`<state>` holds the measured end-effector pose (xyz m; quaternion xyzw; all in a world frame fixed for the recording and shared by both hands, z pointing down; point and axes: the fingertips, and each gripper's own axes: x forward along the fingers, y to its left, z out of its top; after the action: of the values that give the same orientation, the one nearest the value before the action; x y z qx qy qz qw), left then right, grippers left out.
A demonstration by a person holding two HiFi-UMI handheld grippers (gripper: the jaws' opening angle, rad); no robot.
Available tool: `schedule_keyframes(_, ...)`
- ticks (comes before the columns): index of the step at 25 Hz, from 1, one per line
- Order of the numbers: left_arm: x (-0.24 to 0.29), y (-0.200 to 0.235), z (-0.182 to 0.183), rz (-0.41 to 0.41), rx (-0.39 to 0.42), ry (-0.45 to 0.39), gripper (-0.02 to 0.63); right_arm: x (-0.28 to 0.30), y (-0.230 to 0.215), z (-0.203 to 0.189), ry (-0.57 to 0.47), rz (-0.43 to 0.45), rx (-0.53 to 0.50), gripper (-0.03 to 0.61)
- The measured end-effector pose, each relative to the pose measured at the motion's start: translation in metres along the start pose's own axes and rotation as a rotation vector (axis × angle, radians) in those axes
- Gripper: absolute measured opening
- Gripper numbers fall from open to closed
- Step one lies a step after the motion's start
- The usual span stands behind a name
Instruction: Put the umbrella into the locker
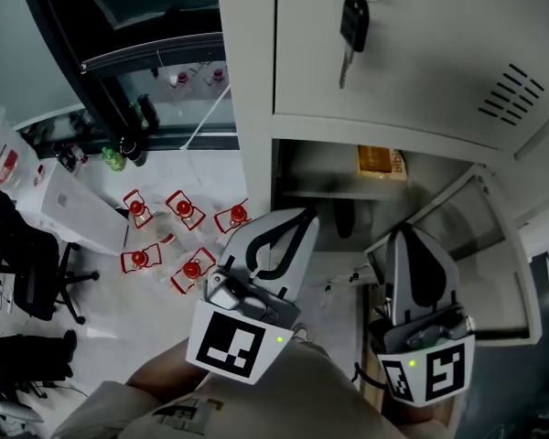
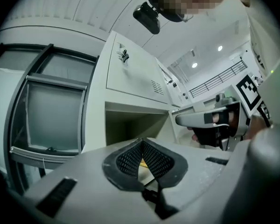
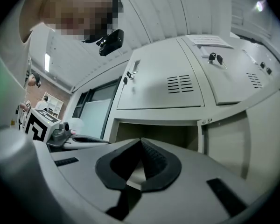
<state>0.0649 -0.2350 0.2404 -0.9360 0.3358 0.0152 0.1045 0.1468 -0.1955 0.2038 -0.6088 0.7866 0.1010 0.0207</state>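
Note:
The open locker compartment lies just ahead of both grippers, its door swung out to the right. Inside I see a dark upright object that may be the umbrella, and a yellow box on the shelf above it. My left gripper is shut and empty, its tip at the compartment's lower edge. My right gripper is also shut and empty, beside the door. In the left gripper view the jaws meet in front of the opening; the right gripper view shows its jaws doing the same.
A key hangs from the shut locker door above. Several red-capped bottles stand on the floor at left, near a white box and a black office chair. A glass door is at the far left.

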Motion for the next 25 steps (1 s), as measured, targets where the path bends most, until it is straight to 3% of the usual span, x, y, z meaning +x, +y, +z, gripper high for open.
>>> schedule_keyframes(8, -0.013, 0.003, -0.021, 0.033, 0.038, 0.035, 0.008, -0.011, 0.001, -0.016, 0.004, 0.014, 0.032, 0.006)
schedule_keyframes(14, -0.019, 0.007, -0.037, 0.042, 0.049, 0.068, 0.008, -0.014, 0.006, -0.040, 0.062, 0.032, 0.029, 0.006)
schedule_keyframes(25, -0.020, 0.006, -0.051, 0.043, 0.037, 0.088, 0.008, -0.013, 0.010, -0.063, 0.110, 0.048, 0.029, 0.006)
